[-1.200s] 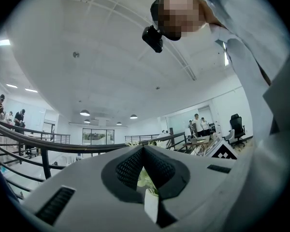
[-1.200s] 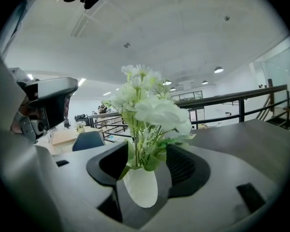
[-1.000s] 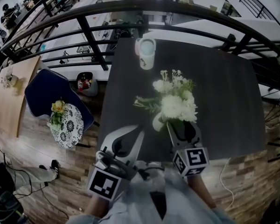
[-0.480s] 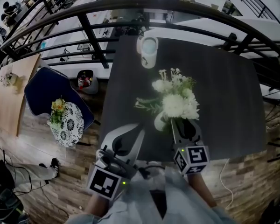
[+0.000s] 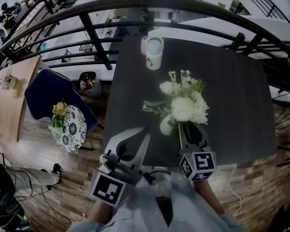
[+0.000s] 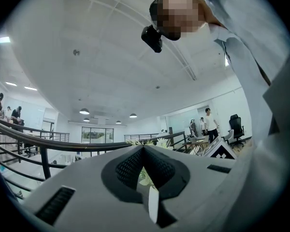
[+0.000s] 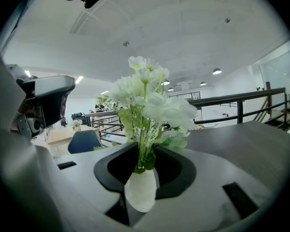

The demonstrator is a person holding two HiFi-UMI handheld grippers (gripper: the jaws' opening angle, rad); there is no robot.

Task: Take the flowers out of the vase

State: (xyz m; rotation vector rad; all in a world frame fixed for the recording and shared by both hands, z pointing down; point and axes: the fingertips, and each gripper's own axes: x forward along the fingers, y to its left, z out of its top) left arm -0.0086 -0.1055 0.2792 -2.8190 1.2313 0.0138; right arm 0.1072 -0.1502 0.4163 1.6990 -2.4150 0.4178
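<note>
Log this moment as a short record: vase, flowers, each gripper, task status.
vase: small, white, standing on the dark table near its front edge
flowers: white bunch with green leaves, upright in the vase
right gripper: jaws have just been closing, now against the stems just above the vase mouth
left gripper: jaws together, empty, near the table's front left corner, apart from the vase
other: pale cup at the table's far edge
task status: flowers not yet out

I log colours: flowers [image 5: 183, 104] white, leaves green | vase [image 5: 166, 125] white | table [image 5: 237, 110] dark grey | cup [image 5: 153, 53] white | chair [image 5: 42, 93] navy | round side table [image 5: 75, 130] black-and-white floral print | floor [image 5: 34, 149] brown wood | my left gripper [image 5: 144, 131] grey, its cube [image 5: 108, 190] black-and-white squares
</note>
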